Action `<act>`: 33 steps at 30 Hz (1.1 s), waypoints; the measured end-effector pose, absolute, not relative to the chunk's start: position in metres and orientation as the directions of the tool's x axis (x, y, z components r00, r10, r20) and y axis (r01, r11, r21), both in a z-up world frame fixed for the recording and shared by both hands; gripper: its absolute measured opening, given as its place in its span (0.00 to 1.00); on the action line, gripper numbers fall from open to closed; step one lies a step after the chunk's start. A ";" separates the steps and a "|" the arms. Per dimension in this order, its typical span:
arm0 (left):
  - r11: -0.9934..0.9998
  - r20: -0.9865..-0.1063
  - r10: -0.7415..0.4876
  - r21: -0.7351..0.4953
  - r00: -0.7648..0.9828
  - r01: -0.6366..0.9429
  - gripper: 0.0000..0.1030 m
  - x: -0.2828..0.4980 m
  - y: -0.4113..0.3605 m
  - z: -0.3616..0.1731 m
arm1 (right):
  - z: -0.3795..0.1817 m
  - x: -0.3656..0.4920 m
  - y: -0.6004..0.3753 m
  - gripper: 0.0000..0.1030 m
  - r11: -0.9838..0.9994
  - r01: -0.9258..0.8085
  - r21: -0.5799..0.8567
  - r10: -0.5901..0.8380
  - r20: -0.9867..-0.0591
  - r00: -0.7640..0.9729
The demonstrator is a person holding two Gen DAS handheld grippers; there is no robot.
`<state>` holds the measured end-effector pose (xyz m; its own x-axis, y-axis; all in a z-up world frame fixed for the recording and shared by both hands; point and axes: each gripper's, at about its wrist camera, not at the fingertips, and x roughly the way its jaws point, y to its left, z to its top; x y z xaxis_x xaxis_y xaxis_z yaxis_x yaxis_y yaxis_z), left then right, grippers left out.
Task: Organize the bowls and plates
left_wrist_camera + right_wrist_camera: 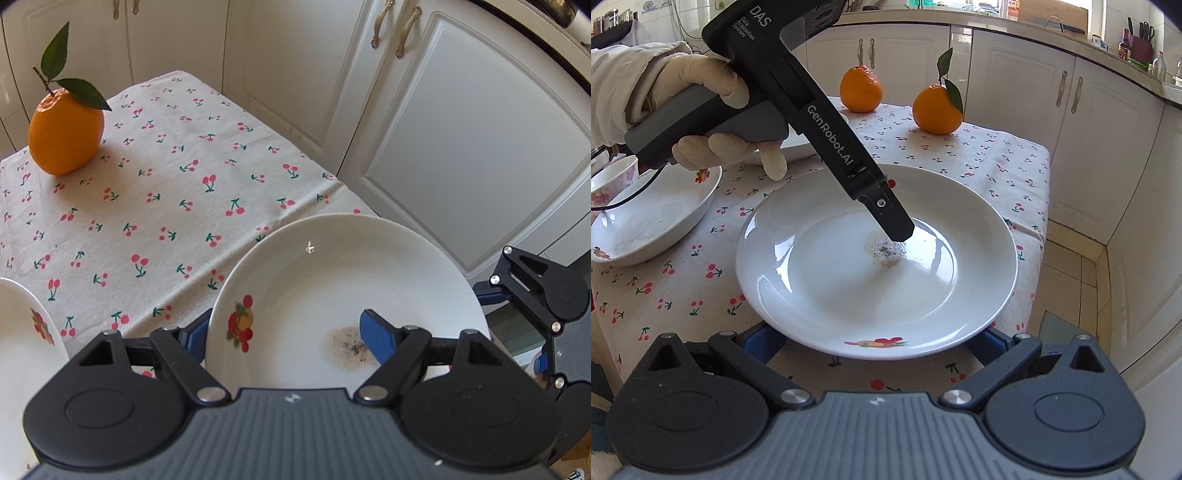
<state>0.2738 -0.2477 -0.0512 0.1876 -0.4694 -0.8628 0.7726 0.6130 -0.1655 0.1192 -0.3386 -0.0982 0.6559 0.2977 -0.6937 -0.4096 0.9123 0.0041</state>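
White plate (831,280) face-up, fruit print (875,343) toward the wide-spread right gripper (877,341); left gripper (284,325) fingers (376,339) pinch its rim.

The surface (997,155) is crowded around the plate (820,295), which fills its middle. At nine o'clock a bowl (646,229) sits just beside the plate's rim, leaving only a thin strip of cloth between them. The left tool (899,230) slants in from ten o'clock, its tip over the plate's well. Two oranges (936,109) block twelve o'clock. From one to three o'clock the cloth lies bare to the surface's edge, beside the cabinets (1108,129).
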 end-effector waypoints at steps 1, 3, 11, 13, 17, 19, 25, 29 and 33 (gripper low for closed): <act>0.611 -0.863 -0.468 -0.162 0.188 0.775 0.78 0.273 -0.248 -0.051 | -0.098 0.119 -0.338 1.00 0.912 -0.409 0.003 0.296 -0.694 0.656; 0.610 -0.866 -0.463 -0.156 0.189 0.777 0.80 0.272 -0.248 -0.050 | -0.098 0.118 -0.338 1.00 0.913 -0.408 -0.001 0.293 -0.693 0.658; 0.641 -0.852 -0.458 -0.120 0.252 0.758 0.80 0.261 -0.230 -0.025 | -0.096 0.106 -0.338 1.00 0.922 -0.386 -0.018 0.260 -0.711 0.653; 0.649 -0.842 -0.463 -0.110 0.276 0.753 0.80 0.254 -0.222 -0.013 | -0.093 0.097 -0.338 1.00 0.926 -0.377 -0.016 0.256 -0.706 0.660; 0.669 -0.820 -0.473 -0.098 0.321 0.736 0.80 0.239 -0.206 0.010 | -0.079 0.080 -0.335 1.00 0.931 -0.363 -0.027 0.248 -0.684 0.686; 0.683 -0.805 -0.482 -0.098 0.346 0.724 0.80 0.228 -0.195 0.023 | -0.070 0.071 -0.331 1.00 0.931 -0.362 -0.037 0.248 -0.665 0.705; 0.729 -0.744 -0.475 -0.033 0.470 0.684 0.83 0.186 -0.159 0.046 | -0.042 0.052 -0.308 1.00 0.923 -0.381 -0.046 0.278 -0.605 0.746; 0.778 -0.691 -0.454 -0.001 0.562 0.628 0.84 0.153 -0.125 0.045 | -0.030 0.045 -0.288 1.00 0.921 -0.385 -0.056 0.286 -0.575 0.766; 0.824 -0.634 -0.392 0.081 0.666 0.561 0.86 0.114 -0.093 0.038 | -0.021 0.042 -0.267 1.00 0.914 -0.402 -0.051 0.308 -0.556 0.772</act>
<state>0.1140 -0.0933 0.0378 0.6664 -0.3917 -0.6344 0.5609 0.8239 0.0805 0.0419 -0.2670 -0.0209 0.7722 0.3083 -0.5556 -0.4019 0.9142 -0.0512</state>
